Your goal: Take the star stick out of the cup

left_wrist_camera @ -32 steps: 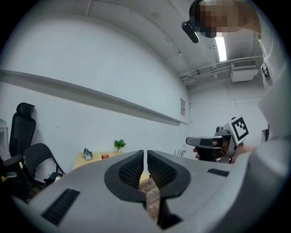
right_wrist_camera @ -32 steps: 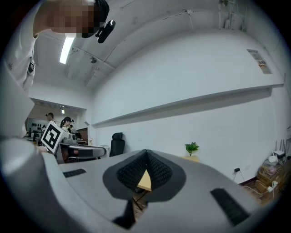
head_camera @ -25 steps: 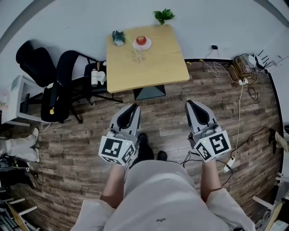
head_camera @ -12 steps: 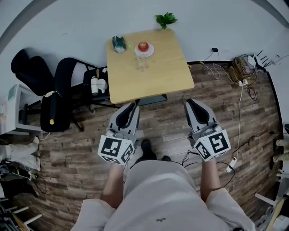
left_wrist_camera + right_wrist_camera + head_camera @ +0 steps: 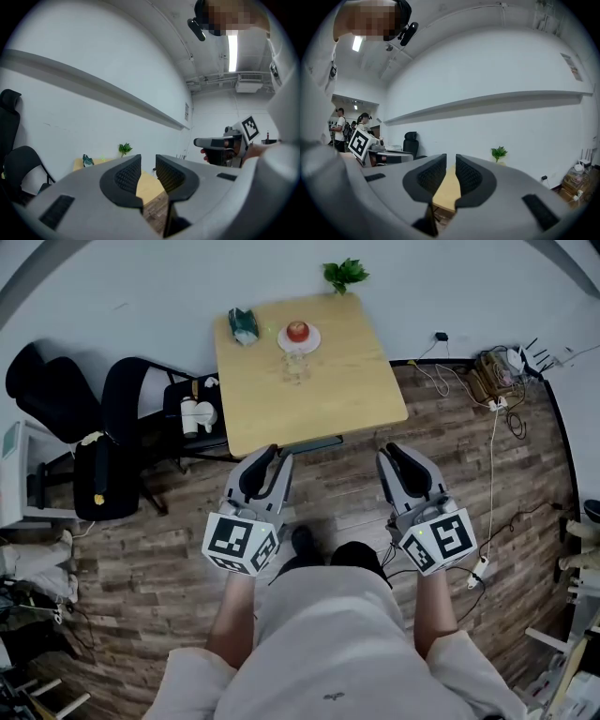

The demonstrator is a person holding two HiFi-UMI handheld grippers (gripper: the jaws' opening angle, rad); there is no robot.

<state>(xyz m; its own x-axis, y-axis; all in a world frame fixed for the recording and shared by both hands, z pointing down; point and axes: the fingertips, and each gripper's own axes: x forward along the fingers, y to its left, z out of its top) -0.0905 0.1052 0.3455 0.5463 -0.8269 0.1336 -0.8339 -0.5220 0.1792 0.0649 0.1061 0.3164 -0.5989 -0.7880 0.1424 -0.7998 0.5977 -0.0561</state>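
While on table, cup near plate

Table now closer; R hand-held gripper jaws opening, empty.

You wear a pale short-sleeved top and dark shoes. Your left gripper and right gripper are grey, with black ribbed pads and black-marked white cubes. The right's jaws, just opening, stand empty.
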